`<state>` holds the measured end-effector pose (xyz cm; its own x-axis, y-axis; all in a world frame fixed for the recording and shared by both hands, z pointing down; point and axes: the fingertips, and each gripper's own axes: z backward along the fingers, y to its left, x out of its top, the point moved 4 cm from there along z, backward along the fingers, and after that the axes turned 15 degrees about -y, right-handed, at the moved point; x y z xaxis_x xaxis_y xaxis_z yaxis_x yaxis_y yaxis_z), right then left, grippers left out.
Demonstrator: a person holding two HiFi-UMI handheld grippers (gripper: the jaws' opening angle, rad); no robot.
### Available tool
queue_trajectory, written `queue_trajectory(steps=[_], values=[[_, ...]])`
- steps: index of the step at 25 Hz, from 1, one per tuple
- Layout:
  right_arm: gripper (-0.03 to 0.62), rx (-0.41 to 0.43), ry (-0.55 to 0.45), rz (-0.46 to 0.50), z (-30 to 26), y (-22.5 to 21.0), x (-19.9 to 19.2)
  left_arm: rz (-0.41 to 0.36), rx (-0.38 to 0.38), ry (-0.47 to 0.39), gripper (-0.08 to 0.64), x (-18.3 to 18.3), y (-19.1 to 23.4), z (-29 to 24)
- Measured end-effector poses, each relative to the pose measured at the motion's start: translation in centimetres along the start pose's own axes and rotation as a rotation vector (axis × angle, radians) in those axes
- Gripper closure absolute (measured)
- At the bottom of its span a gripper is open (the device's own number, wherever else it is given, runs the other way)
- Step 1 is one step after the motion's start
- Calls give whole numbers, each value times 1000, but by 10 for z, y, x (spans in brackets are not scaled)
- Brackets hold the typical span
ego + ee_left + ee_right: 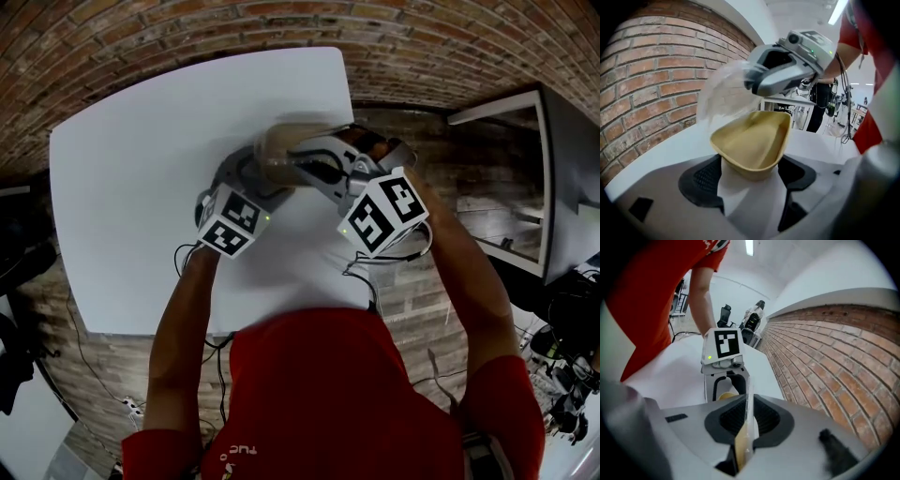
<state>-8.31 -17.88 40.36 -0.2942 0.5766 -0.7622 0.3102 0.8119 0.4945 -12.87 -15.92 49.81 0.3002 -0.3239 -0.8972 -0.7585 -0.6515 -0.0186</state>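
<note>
We hold the tan cup (754,140) above the table (141,169) — left gripper (751,178) clenched on it, right gripper (746,420) pinched on its clear wrap (724,89) — and a hard tug may tear the wrap or crush the cup.

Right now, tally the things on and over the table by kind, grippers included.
Grippers: 2 (left gripper, right gripper)
Tan cup: 1
Clear plastic sheet: 1
White table: 1
Total: 5
</note>
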Motion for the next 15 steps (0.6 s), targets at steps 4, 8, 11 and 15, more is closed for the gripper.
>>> queue_trajectory(steps=[4, 8, 11, 15], values=[[543, -37, 0, -36, 6, -21, 3, -19, 29, 7, 203, -2, -1, 0], [543, -101, -15, -77, 11, -45, 1, -6, 62, -12, 235, -3, 2, 6], [543, -122, -49, -164, 14, -60, -3, -5, 72, -21, 252, -4, 2, 10], [543, -126, -86, -348, 20, -78, -16, -5, 85, -34, 254, -6, -1, 20]])
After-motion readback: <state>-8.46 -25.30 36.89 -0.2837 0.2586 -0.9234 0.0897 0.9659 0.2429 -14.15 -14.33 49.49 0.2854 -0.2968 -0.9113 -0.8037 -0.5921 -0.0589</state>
